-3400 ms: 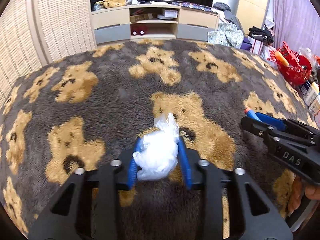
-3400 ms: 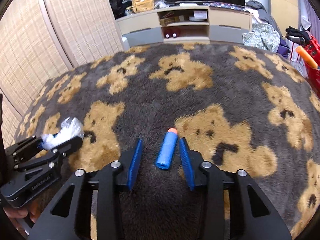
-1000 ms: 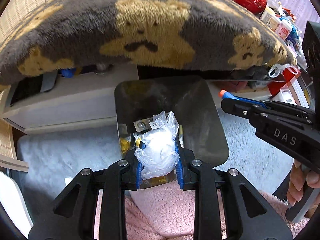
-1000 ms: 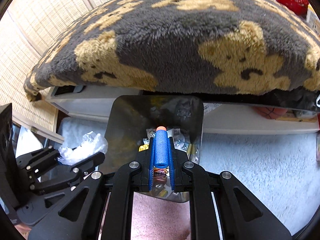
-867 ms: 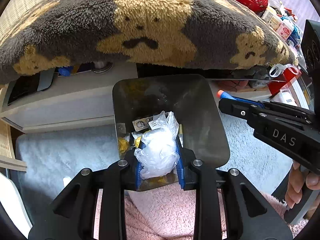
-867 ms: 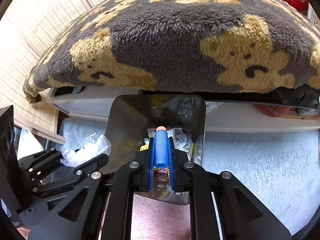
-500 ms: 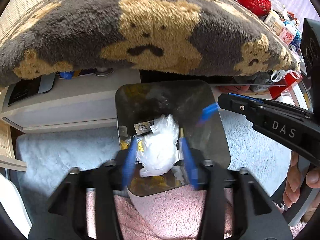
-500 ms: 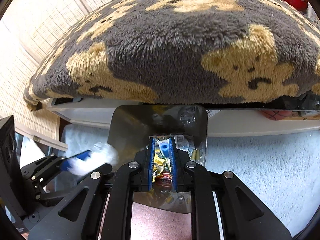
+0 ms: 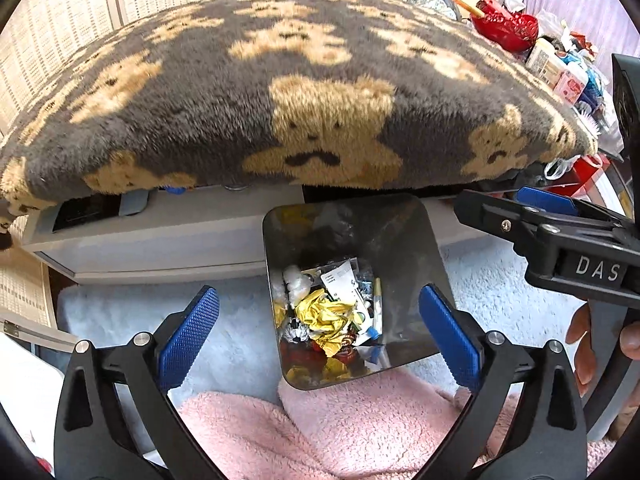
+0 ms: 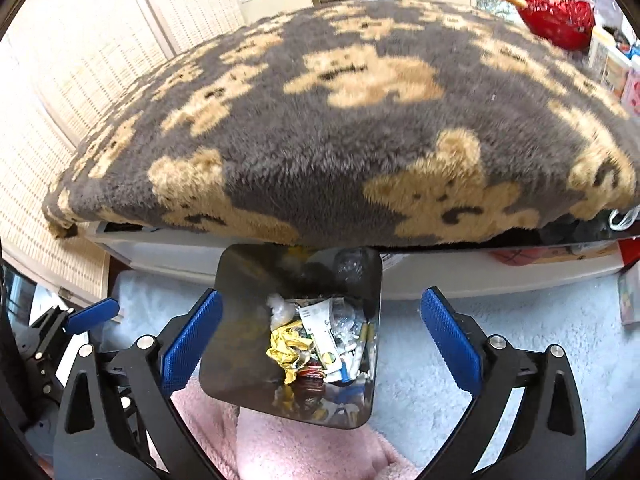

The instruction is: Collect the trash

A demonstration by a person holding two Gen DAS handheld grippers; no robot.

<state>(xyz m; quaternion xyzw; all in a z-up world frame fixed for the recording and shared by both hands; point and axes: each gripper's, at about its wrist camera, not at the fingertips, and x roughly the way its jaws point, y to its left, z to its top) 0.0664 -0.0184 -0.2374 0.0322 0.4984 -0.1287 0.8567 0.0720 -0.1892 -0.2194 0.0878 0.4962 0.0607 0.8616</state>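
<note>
Blue pads stand wide apart on both of your claws, and nothing sits between either pair. Start on the left: your left claw point(image 9: 318, 330) has just been opening, and the crumpled clear plastic it was pinching a second ago is gone from its jaws. It hangs released over the bin point(image 9: 400, 240), which stands on the pale rug point(image 9: 120, 312) against the foot of the bed. The bed's grey blanket with tan bears point(image 9: 280, 92) fills the upper half of both views, free of litter in what they show.

Look into the bin from the left wrist view and you find the trash point(image 9: 332, 316) piled at the bottom: gold foil, white wrappers, a white wad near the left wall that may be your plastic, though I cannot say for sure. A scrap of blue shows low in the pile; it could be the foam dart, but it is too small to tell.

Move right: your right claw point(image 10: 320, 336) has also just been opening, the blue foam dart has left its jaws, and it too is released above the bin point(image 10: 240, 280).

Judging by this, both pieces are delivered and this round of collecting is done. You are free to lift both claws away and look for more litter.
</note>
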